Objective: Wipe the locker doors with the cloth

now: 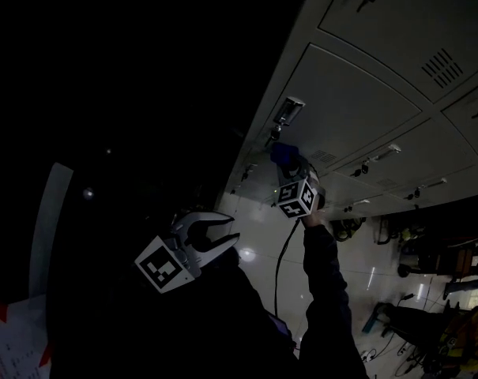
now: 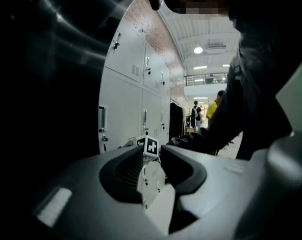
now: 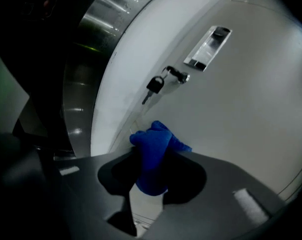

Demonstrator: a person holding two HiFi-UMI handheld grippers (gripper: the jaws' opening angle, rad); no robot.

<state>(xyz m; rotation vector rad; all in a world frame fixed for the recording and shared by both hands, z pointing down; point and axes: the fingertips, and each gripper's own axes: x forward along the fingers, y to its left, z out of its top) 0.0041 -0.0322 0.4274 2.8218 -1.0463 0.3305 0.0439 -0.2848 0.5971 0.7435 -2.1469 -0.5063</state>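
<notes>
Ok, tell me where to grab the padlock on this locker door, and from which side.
Take the padlock by its dark body, jaws either side, coming straight at the door. It hangs loose from the latch, and what looks like a key sticks out below. Use the open left gripper; the right gripper is shut on the cloth.

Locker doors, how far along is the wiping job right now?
Done: the right tool has the blue cloth clamped. In hand: the cloth is up against one locker door, just below its padlock. Left: nothing shows which doors are already wiped, so the neighbouring doors all appear to remain. The left tool is open, empty and held back.
</notes>
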